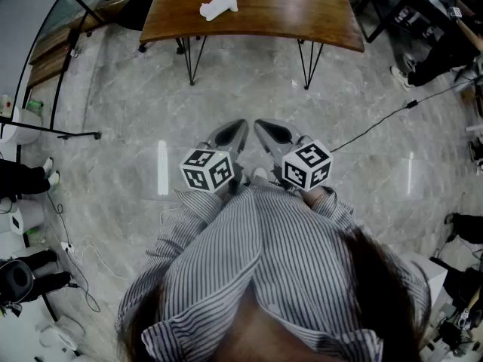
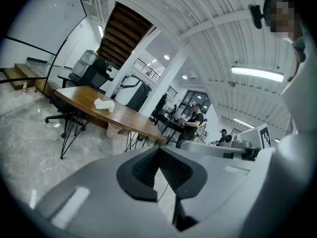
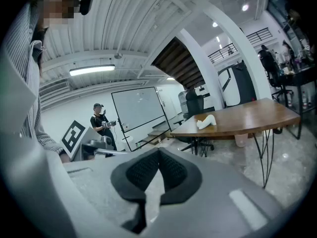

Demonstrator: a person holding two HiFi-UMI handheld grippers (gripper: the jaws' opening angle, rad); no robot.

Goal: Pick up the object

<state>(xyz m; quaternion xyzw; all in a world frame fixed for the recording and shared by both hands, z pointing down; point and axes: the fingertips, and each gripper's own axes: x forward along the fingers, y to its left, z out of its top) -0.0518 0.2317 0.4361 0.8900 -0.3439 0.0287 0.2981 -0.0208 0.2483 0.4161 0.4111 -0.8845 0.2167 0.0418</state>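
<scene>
A white object [image 1: 219, 6] lies on the far brown wooden table [image 1: 294, 10], towards its left end. It also shows in the left gripper view as the white object [image 2: 104, 103] and in the right gripper view as the white object [image 3: 205, 122], each time well beyond the jaws. Both grippers are held close to the person's striped shirt, side by side over the floor and far short of the table. My left gripper [image 1: 239, 125] [image 2: 159, 150] is shut and holds nothing. My right gripper [image 1: 261, 125] [image 3: 158, 151] has its pads together, also holding nothing.
A stretch of grey marble floor [image 1: 249, 96] separates me from the table's thin black legs [image 1: 192, 62]. A black cable [image 1: 377, 127] crosses the floor at right, and a black stand [image 1: 68, 134] lies at left. A pink bin [image 2: 114, 129] sits under the table. People stand in the background.
</scene>
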